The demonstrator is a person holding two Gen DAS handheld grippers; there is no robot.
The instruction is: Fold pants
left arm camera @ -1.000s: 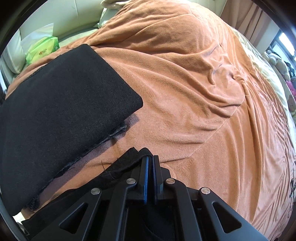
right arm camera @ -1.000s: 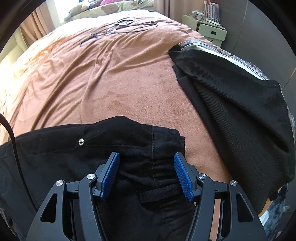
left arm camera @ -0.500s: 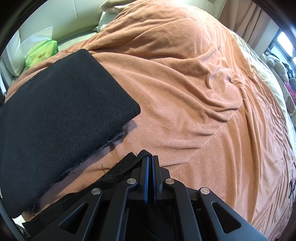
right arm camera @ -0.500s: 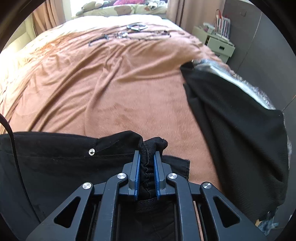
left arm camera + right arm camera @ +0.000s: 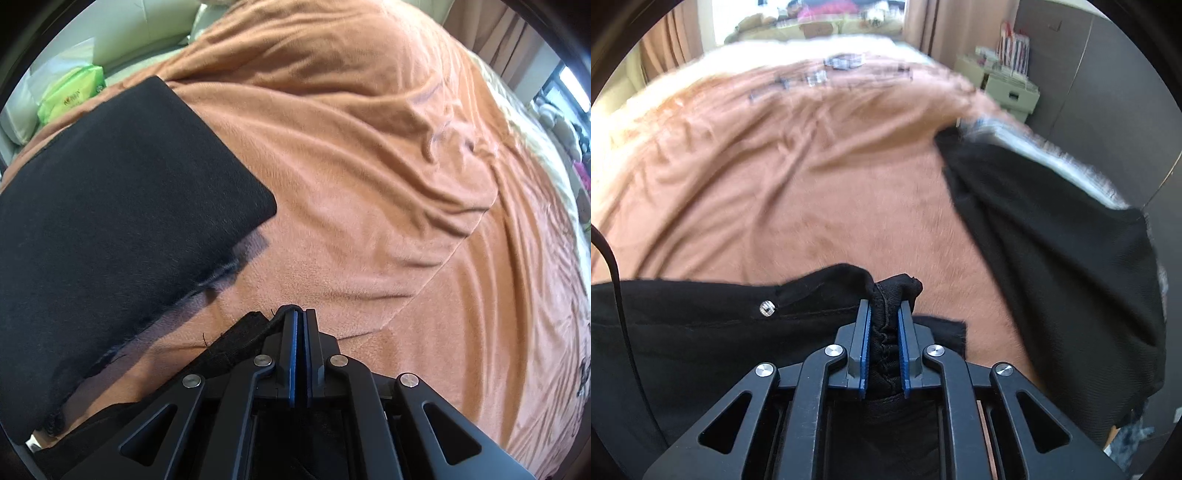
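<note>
The rumpled orange-brown fleece blanket (image 5: 369, 184) covers the whole bed and fills most of both views. On it lie two dark pieces that are not being handled: a flat, squared-off folded black cloth (image 5: 110, 221) to the left in the left wrist view, and a draped black ribbed garment with a pale striped edge (image 5: 1052, 240) to the right in the right wrist view. The black cotton pants (image 5: 720, 332) stretch across the near edge of the blanket, their waistband with a small silver stud (image 5: 767, 307) lying to the left of the right gripper (image 5: 884, 332).

A second ago that right gripper stood spread wide over the waistband; half a second ago it closed, and now its blue pads pinch a bunched ridge of the waistband between them. The right view has also gone blurry and the far end of the bed sits lower in frame, which reads as the hand tilting or lifting (a judgement, not a certainty). The left gripper (image 5: 300, 347) has stayed pressed nearly together throughout, with black cloth (image 5: 240, 339) showing just left of its fingers, most likely a hem of the pants nipped between the pads, though the gap is too thin to see.

Both ends now seem secured, so the pants look ready to be raised and carried over for a fold.
</note>
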